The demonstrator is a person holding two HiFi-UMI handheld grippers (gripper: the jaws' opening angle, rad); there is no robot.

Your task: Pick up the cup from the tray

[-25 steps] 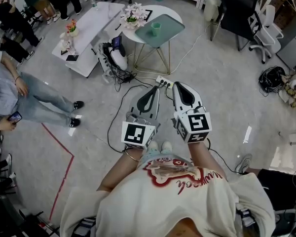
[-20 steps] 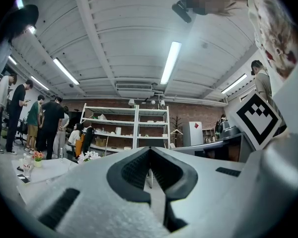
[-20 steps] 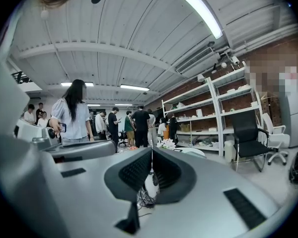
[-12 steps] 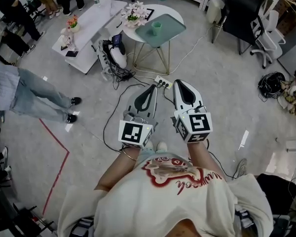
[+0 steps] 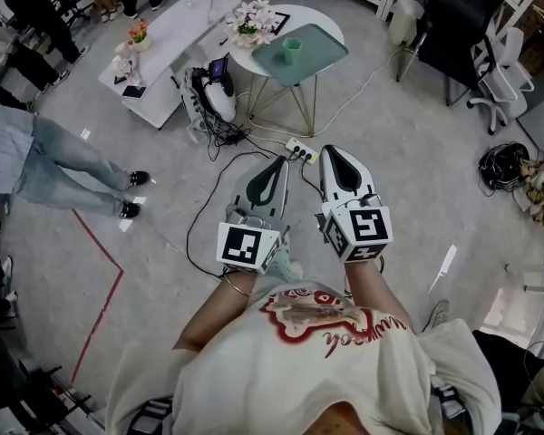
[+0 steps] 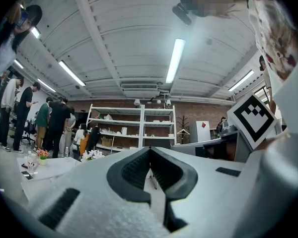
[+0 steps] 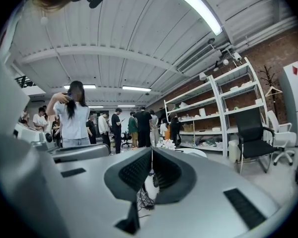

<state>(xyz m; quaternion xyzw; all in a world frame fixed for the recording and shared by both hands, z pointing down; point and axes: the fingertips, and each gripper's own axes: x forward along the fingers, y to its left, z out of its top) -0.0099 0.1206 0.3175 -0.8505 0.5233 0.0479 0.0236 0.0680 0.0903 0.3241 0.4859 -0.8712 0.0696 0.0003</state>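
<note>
Left tool (image 5: 280,160) clenched, empty; right tool (image 5: 332,150) clenched, empty; cup (image 5: 292,50) small, far off on tray (image 5: 324,53)

The cup (image 5: 292,50) is too small for detail; the left edge cuts off a bystander (image 5: 45,161)

Power strip (image 5: 299,150) lies on the floor among black cables (image 5: 219,136). Flowers (image 5: 254,21) stand on round table (image 5: 322,18). Red tape (image 5: 100,324) marks the floor.

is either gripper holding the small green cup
No, the green cup stands on the teal tray, far from the left gripper and right gripper.
</note>
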